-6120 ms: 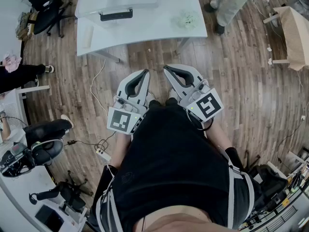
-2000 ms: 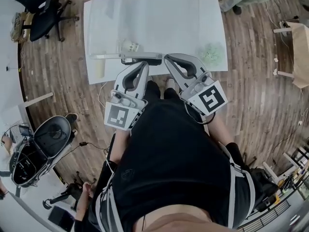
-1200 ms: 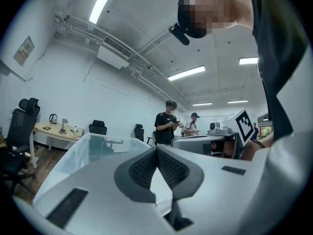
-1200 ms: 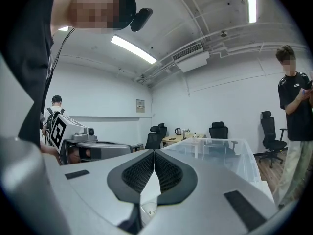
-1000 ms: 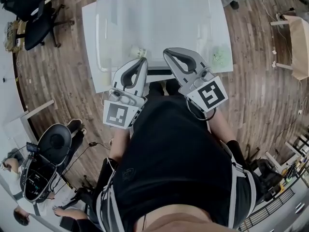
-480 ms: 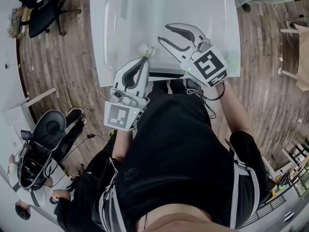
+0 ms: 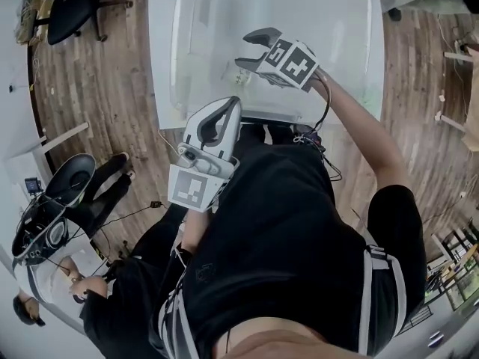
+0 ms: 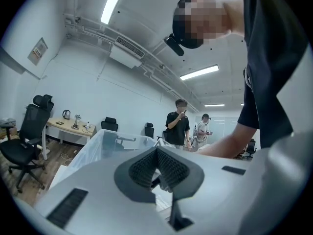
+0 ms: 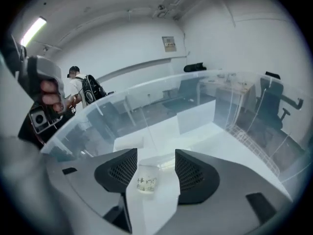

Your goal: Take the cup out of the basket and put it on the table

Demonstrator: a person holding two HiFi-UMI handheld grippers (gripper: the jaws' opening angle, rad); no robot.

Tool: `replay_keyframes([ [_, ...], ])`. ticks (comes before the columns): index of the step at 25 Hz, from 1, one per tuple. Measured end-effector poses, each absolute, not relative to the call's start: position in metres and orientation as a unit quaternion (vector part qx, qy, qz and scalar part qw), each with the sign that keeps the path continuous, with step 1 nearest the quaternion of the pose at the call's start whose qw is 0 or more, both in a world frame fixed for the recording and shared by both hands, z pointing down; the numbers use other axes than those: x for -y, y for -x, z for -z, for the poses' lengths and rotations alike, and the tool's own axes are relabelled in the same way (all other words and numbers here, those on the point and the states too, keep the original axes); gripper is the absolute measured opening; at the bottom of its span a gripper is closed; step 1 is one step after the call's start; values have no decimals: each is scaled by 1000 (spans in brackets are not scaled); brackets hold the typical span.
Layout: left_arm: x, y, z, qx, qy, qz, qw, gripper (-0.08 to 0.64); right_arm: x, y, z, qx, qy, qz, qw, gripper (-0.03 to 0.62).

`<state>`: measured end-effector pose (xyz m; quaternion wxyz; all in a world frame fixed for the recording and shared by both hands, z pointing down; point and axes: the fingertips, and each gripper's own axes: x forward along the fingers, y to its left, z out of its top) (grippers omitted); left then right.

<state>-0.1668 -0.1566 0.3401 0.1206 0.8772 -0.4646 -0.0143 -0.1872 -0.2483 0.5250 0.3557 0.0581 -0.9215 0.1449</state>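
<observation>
So the cup [image 9: 145, 183] is sitting upright inside the clear basket [image 7: 177, 66], which is taking up most of the white table [image 7: 159, 43] at the top middle of the head view. It's a small white cup with some dark print on the side, too small to read.

The right gripper [image 7: 245, 49] is reaching out over the basket at the top centre of the head view, with the person's arm stretching back toward the right. In the right gripper view its jaws are standing apart and opening. The cup is showing in the gap between them, low in the middle of the frame and a bit closer to the left-hand jaw. Neither pad is pressing on it, so nothing's being grasped and the cup is just standing on the basket floor on its own. The basket's see-through walls are curving across the upper half of that view.

The left gripper [image 7: 229, 107] is hanging back around the middle of the head view, right at the near edge of the table and close to the person's body. In the left gripper view its jaws are clenched together with nothing in them. It's pointing up and out into the room, with two people [image 8: 179, 124] standing in the middle distance and a black office chair [image 8: 29, 131] at the left edge.
</observation>
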Motion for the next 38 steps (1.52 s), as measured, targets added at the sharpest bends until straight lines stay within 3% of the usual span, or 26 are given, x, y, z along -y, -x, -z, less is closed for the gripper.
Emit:
replay_keyframes([
  [11,154,161,-348,443,-886,6,141,18,212,210,-645,849,21,-195,490,249],
  [25,151,178,-358,447,-882,-11,145,18,190,233,-700,826,35,-254,501,268],
  [38,149,185,-360,457,-877,-11,149,18,190,243,-698,834,44,-260,485,276],
])
